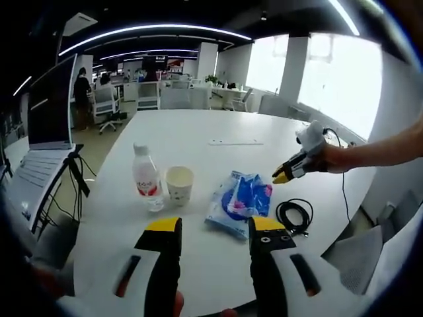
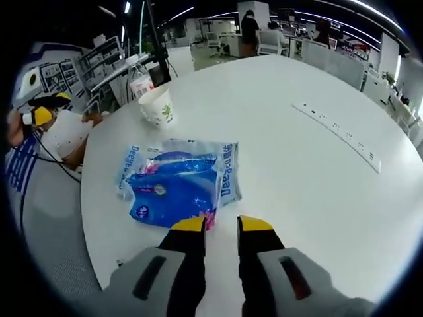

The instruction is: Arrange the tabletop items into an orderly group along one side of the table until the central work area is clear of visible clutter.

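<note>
Left gripper view: the left gripper (image 1: 210, 226) is spread above the white table (image 1: 198, 135); the blue packet (image 1: 239, 201) lies beside the paper cup (image 1: 179, 184) and bottle (image 1: 147, 176). The right gripper (image 2: 221, 226), slightly spread, hangs just beside the packet.

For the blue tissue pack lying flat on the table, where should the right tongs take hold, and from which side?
Probably the near edge of the tissue pack, closest to the right tongs. It lies flat and soft on the white table, too wide to span, so pinching its loose wrapper edge low from the tongs' own side looks most workable. The paper cup stands clear.
</note>
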